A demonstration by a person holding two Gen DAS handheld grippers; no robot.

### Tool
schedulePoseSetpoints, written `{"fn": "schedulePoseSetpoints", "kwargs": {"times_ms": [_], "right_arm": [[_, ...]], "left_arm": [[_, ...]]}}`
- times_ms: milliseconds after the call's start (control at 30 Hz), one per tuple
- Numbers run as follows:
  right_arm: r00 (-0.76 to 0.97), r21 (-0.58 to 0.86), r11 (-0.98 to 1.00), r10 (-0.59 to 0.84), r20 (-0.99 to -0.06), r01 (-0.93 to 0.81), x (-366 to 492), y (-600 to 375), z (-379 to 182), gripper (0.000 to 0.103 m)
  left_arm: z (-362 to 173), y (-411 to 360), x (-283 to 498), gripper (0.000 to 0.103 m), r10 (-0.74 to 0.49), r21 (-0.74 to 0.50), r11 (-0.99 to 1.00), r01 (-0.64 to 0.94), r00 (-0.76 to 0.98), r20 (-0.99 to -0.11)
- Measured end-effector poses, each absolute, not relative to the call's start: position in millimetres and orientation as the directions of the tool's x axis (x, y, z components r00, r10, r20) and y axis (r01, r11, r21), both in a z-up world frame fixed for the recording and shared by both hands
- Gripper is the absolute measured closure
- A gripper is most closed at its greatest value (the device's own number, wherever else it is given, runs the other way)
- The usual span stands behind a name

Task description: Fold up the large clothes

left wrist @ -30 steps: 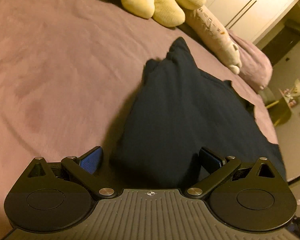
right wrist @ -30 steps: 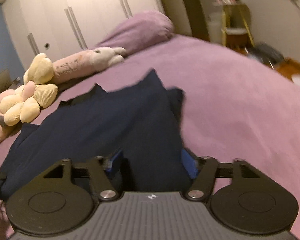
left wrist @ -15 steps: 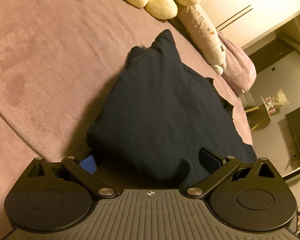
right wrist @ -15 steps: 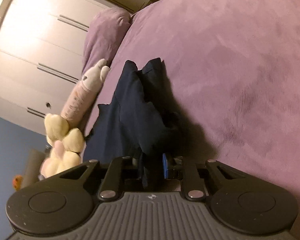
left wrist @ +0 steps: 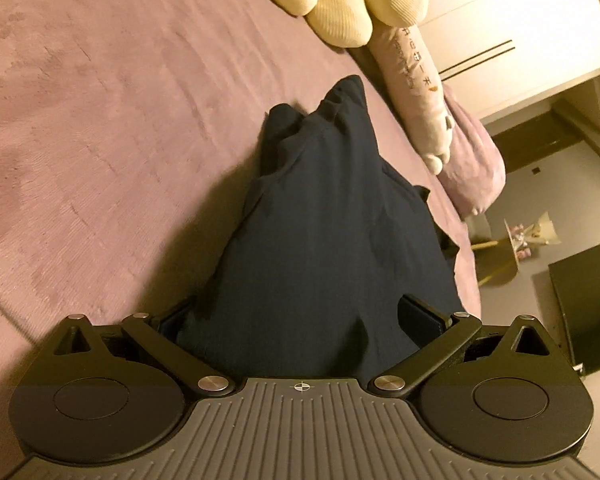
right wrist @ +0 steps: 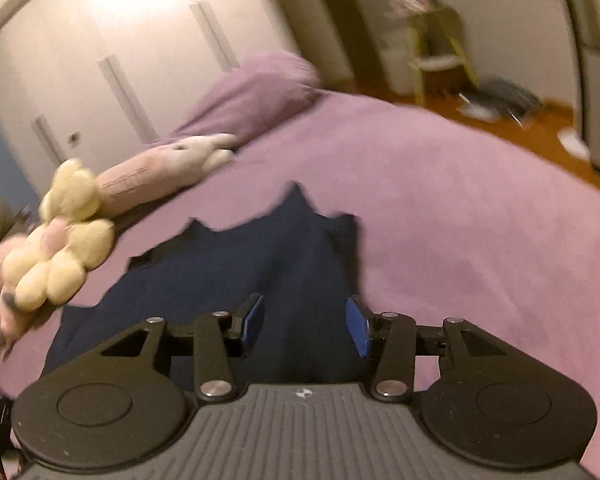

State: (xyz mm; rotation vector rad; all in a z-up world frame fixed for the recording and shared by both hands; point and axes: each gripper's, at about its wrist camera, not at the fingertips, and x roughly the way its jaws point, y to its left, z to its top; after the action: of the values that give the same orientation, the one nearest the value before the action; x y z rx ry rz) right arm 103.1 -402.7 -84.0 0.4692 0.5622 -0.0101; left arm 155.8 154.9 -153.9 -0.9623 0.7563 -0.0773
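A dark navy garment (left wrist: 328, 220) lies bunched lengthwise on the purple bed cover (left wrist: 100, 120). Its near end bulges up between the wide-set fingers of my left gripper (left wrist: 296, 316), which is open; the cloth hides the left pad. In the right wrist view the same garment (right wrist: 228, 264) spreads away to the left on the cover (right wrist: 460, 200). My right gripper (right wrist: 304, 324) hovers over its near edge. Its jaws are opening, and both blue pads (right wrist: 253, 322) show bare with cloth lying below the gap, not pinched.
A yellow and pink plush toy (left wrist: 340, 0) (right wrist: 60, 256) and a long pink plush (left wrist: 412, 80) (right wrist: 152, 176) lie beyond the garment. A purple pillow (right wrist: 256, 96) sits before white wardrobe doors (right wrist: 120, 40). The bed edge drops to the floor at right, by a yellow stool (right wrist: 436, 52).
The right gripper was shut on a fold of the garment half a second ago; now its jaws are apart, the cloth is let go, and it has risen. The left gripper moved slightly and rolled, still open.
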Motion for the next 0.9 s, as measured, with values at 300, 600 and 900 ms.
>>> {"fn": "schedulePoseSetpoints", "kwargs": {"times_ms": [300, 600, 900], "right_arm": [[0.760, 0.331, 0.939, 0.284, -0.585, -0.096, 165.2, -282.8, -98.2, 0.097], [0.732, 0.262, 0.960, 0.248, -0.635, -0.098, 182.1, -250.3, -112.4, 0.100], [0.725, 0.292, 0.956, 0.229, -0.650, -0.041, 187.9, -263.5, -133.0, 0.100]], "left_arm": [[-154.7, 167.8, 156.3, 0.021, -0.417, -0.840, 0.484, -0.244, 0.780, -0.467], [-156.0, 164.5, 169.7, 0.039, -0.382, -0.822, 0.500, -0.272, 0.783, -0.491], [-126.6, 163.1, 165.4, 0.055, -0.393, -0.839, 0.498, -0.220, 0.805, -0.444]]}}
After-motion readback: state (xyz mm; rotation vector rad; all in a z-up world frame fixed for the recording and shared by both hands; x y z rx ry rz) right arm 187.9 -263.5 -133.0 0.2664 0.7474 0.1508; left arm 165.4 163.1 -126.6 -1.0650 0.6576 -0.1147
